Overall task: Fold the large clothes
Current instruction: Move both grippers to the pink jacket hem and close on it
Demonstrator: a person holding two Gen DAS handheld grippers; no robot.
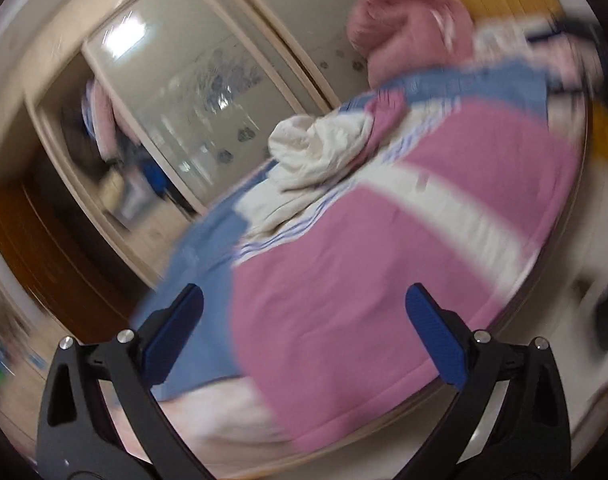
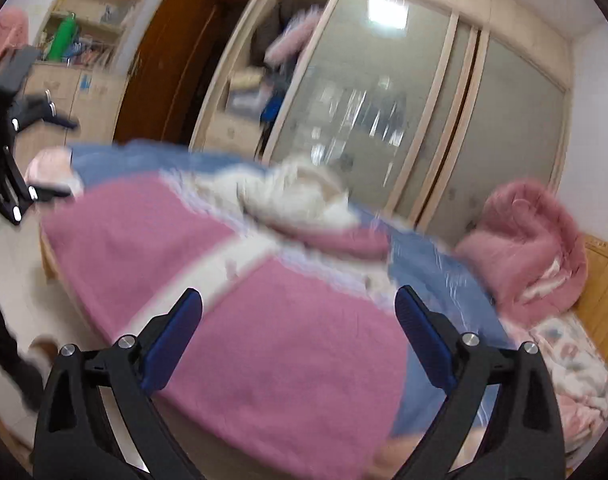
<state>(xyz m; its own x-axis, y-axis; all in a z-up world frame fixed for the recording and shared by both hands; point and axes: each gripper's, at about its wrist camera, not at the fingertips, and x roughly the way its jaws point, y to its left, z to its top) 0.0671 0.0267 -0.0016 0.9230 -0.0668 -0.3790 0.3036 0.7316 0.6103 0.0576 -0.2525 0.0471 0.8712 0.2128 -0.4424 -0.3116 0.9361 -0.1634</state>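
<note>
Judged barely begun: white garment (image 1: 324, 152) lay crumpled in a heap on the bed (image 1: 344, 300), centre of the left view; same heap at centre in the right view, blurred. No fold visible, nothing smoothed flat. All folding judged still to do.

Left gripper (image 1: 304, 336) at lower centre, jaws spread wide, nothing between them, well short of the heap. Right gripper (image 2: 299, 336) likewise at lower centre, jaws spread, empty.

Garment looked soft, thin, creased, bunched into rounded lumps. Bed cover fuzzy, in pink, white and blue blocks with thin stripes. Pink fluffy coat (image 2: 532, 248) slumped at right of the right view, plush and bulky. Wardrobe (image 2: 404, 100) behind, frosted sliding panels in pale frames, glossy.
</note>
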